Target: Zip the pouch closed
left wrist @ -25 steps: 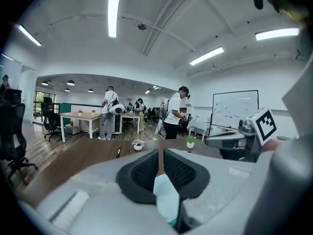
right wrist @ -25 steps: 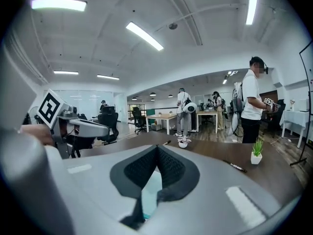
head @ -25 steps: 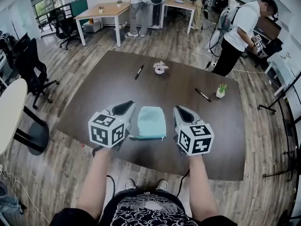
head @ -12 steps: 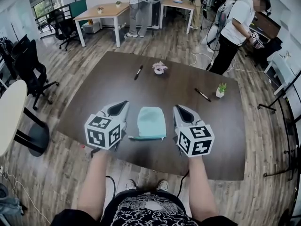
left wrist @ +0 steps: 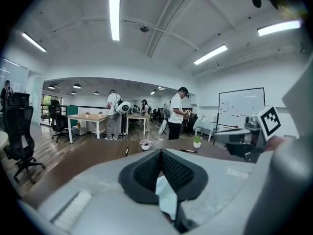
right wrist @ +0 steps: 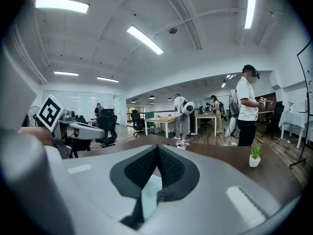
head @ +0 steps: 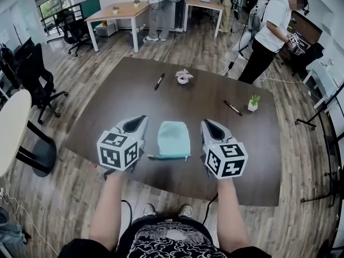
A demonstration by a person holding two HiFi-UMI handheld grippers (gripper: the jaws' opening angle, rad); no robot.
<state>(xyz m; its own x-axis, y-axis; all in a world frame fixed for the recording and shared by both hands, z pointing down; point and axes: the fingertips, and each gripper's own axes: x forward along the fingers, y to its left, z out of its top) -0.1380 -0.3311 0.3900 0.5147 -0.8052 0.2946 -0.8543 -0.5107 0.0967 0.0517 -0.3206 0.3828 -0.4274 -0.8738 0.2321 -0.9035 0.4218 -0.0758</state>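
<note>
Dark brown table, open office behind. Teal pouch lies flat near my edge of the table, between both tools, touching neither. My left gripper sits just left of it, jaws together, nothing pinched. My right gripper sits just right of it, jaws likewise closed and empty. Both point away from me. Farther out: black marker, small flower pot, pen, green plant.

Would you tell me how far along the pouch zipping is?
Done: unclear; the pouch lies flat on the table, its near-edge zip too small to read. In hand: nothing; left hand-held gripper and right hand-held gripper are shut, flanking it. Left: possibly the zipping.
</note>
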